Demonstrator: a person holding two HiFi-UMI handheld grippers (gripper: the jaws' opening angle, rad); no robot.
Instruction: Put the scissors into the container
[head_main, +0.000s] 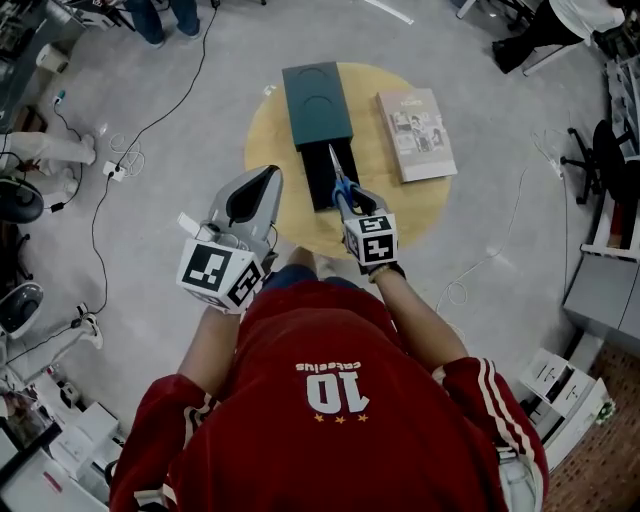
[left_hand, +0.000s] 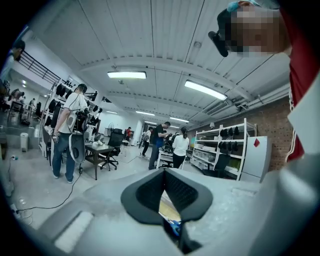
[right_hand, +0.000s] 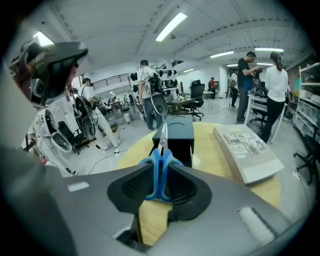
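Note:
My right gripper (head_main: 352, 205) is shut on the blue-handled scissors (head_main: 340, 185); the pads pinch the two handle loops and the steel blades point away from me. The blade tips hang over the open black tray of the dark green container (head_main: 315, 105), which lies in the middle of the round wooden table (head_main: 270, 130). In the right gripper view the scissors (right_hand: 160, 165) stand upright between the jaws of the right gripper (right_hand: 160, 171), in front of the container (right_hand: 179, 131). My left gripper (head_main: 268, 175) hovers at the table's near left edge, tips together, holding nothing. In its own view the left gripper (left_hand: 164, 172) points out level into the room.
A book (head_main: 415, 133) lies on the table to the right of the container, and the right gripper view shows the book (right_hand: 245, 147) too. Cables (head_main: 110, 165) trail over the floor at left. Boxes (head_main: 565, 395) stand at lower right. Several people, chairs and shelves are farther off.

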